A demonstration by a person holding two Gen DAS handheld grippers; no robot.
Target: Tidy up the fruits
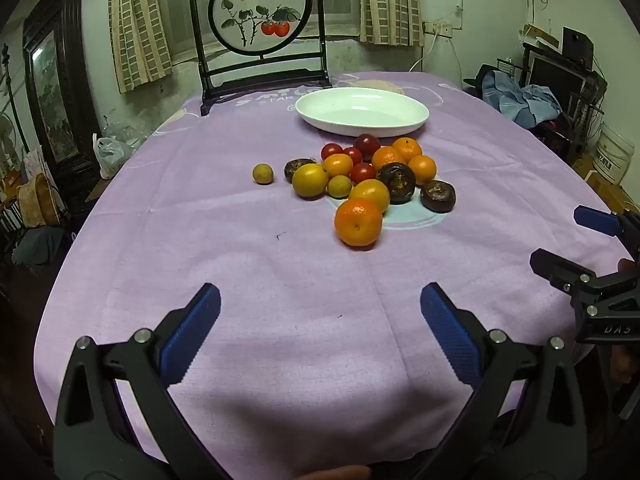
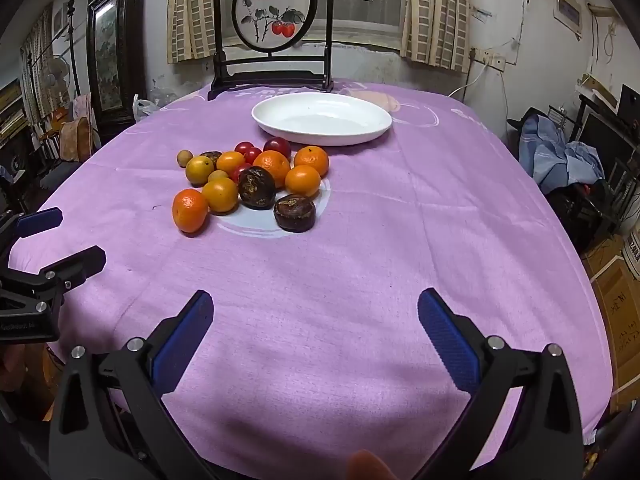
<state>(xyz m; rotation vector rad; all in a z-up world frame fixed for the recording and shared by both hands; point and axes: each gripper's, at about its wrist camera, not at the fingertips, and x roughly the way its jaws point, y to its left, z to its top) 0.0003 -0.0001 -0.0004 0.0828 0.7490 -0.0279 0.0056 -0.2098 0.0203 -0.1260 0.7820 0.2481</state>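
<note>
A heap of fruit lies mid-table on the purple cloth: several mandarins, the nearest, red cherry tomatoes, yellow-orange fruits, dark brown fruits, and a small tan fruit apart at the left. Behind the heap stands an empty white oval dish. My left gripper hovers open over bare cloth near the front. My right gripper is likewise open, holding nothing. Each gripper appears at the edge of the other's view.
A dark-framed round painting screen stands at the table's far end. The purple tablecloth drops off at both sides. Furniture, bags and cardboard boxes crowd the floor around the table.
</note>
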